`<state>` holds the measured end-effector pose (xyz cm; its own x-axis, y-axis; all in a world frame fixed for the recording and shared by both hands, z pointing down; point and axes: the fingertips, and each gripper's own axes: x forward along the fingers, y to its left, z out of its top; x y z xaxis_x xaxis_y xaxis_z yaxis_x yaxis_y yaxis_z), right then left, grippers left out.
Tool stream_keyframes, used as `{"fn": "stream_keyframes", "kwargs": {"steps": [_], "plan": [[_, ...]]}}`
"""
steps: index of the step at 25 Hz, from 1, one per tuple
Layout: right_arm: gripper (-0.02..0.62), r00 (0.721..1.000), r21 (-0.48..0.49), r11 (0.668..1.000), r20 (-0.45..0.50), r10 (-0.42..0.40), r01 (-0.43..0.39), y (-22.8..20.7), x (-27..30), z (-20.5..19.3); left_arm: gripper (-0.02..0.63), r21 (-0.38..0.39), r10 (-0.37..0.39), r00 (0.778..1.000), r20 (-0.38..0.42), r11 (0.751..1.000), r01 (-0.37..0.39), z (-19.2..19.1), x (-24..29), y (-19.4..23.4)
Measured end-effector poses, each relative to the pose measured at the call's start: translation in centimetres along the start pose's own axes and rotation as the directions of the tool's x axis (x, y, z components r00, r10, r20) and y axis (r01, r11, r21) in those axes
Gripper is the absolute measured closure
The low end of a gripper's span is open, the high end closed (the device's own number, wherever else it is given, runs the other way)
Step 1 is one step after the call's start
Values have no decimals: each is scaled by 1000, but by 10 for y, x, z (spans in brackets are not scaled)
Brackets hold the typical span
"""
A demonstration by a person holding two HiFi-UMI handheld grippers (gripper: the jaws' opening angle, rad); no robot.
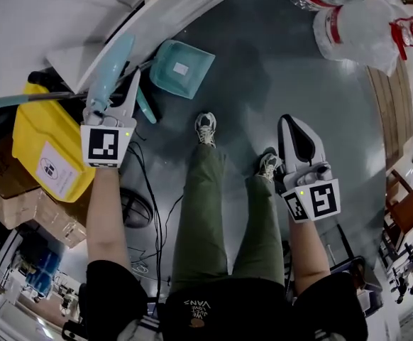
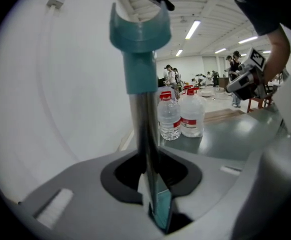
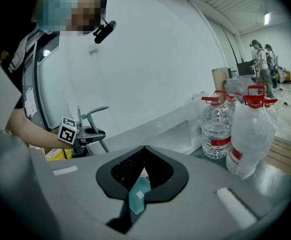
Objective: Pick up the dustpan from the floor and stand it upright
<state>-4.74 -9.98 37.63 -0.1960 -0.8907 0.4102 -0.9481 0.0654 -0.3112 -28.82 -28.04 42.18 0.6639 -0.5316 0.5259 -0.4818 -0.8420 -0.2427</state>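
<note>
Left gripper (image 1: 114, 91): jaws were narrow and clamped on the dustpan (image 1: 182, 68). In the left gripper view the metal pole (image 2: 146, 144) ran up between the two jaws, and the teal grip (image 2: 139, 39) sat on its end above them. The gripper held the pole just below that grip.

Dustpan: the teal pan was low, beside the foot of the white wall (image 1: 50, 13), with its open side and a small white label facing the head camera. From there the handle leaned back towards the person. No view showed whether the pan touched the dark floor (image 1: 263, 84).

Right gripper (image 1: 294, 126): jaws were together with nothing between them. It was held out above the person's right shoe (image 1: 267, 165), well apart from the dustpan.

Surroundings: a yellow container (image 1: 43, 144) lay just beside the left gripper, with cardboard boxes (image 1: 29, 204) below it in the head view. Large water bottles with red caps (image 1: 355, 23) stood on the floor at the far right, well apart from the dustpan.
</note>
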Motion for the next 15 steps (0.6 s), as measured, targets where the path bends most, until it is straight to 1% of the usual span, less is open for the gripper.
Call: {"fn": "stream_keyframes", "kwargs": {"steps": [2, 5, 11, 13, 15], "plan": [[594, 1000, 10, 1000, 3, 1, -1, 1, 0, 1, 479, 12, -9, 1000, 17, 1000, 9, 3, 4, -6], [594, 1000, 28, 1000, 17, 6, -6, 2, -4, 7, 479, -4, -13, 1000, 19, 1000, 13, 6, 8, -14], [594, 999, 45, 999, 50, 3, -6, -8, -20, 18, 479, -43, 29, 999, -21, 999, -29, 6, 15, -14], [594, 998, 51, 999, 62, -4, 1, -11, -27, 21, 479, -50, 31, 999, -33, 998, -32, 7, 16, -15], [594, 997, 59, 998, 75, -7, 2, -13, -35, 25, 474, -76, 28, 999, -45, 997, -32, 6, 16, -15]]}}
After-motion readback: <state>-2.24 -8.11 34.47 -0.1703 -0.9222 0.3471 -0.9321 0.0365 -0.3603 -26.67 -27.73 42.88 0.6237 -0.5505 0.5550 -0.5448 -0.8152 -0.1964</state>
